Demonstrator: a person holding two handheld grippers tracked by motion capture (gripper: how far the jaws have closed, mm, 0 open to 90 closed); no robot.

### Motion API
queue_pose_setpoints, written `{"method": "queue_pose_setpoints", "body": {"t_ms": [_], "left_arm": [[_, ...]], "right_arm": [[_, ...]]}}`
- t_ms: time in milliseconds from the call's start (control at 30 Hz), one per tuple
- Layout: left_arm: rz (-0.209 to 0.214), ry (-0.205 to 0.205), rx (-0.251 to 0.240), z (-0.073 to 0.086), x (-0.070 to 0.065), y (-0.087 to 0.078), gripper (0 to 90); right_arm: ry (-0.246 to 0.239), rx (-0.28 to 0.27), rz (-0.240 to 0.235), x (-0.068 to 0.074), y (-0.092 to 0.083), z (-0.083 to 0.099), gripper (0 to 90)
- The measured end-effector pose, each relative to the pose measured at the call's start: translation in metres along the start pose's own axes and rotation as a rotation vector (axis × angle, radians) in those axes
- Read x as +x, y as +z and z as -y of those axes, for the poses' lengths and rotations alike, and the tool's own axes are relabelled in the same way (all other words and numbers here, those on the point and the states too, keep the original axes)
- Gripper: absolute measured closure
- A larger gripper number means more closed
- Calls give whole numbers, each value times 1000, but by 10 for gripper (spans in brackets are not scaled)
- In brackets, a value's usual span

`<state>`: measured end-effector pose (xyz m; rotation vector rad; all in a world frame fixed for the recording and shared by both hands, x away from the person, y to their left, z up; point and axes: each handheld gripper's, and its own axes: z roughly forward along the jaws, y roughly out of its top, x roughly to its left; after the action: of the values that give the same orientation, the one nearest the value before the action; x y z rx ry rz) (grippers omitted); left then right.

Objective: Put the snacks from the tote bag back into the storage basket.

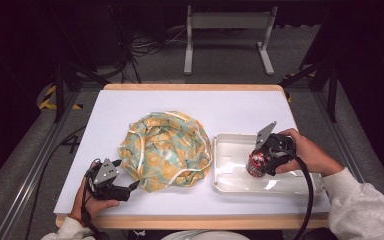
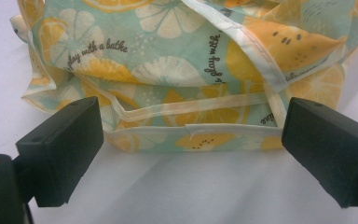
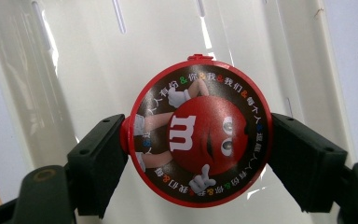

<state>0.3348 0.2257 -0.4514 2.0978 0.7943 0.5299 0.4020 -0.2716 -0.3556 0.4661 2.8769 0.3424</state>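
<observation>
Gripping round glossy red tin (image 3: pixel 198 130)

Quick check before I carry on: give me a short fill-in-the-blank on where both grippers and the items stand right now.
1. The right gripper is shut on a round red ____ container.
2. That container is held over the white ____, at the table's right.
3. The left gripper is ____, its jaws either side of the fabric's hem.
4. The crumpled cloth bag is printed with citrus slices in yellow and ____.

Missing words: M&M's; tray; open; white
</observation>
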Motion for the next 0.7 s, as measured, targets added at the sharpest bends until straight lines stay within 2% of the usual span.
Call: {"method": "queue_pose_setpoints", "body": {"t_ms": [700], "left_arm": [[-1,-1,0,0,0,0,62]], "right_arm": [[-2,-2,15,0,-5,3,225]]}}
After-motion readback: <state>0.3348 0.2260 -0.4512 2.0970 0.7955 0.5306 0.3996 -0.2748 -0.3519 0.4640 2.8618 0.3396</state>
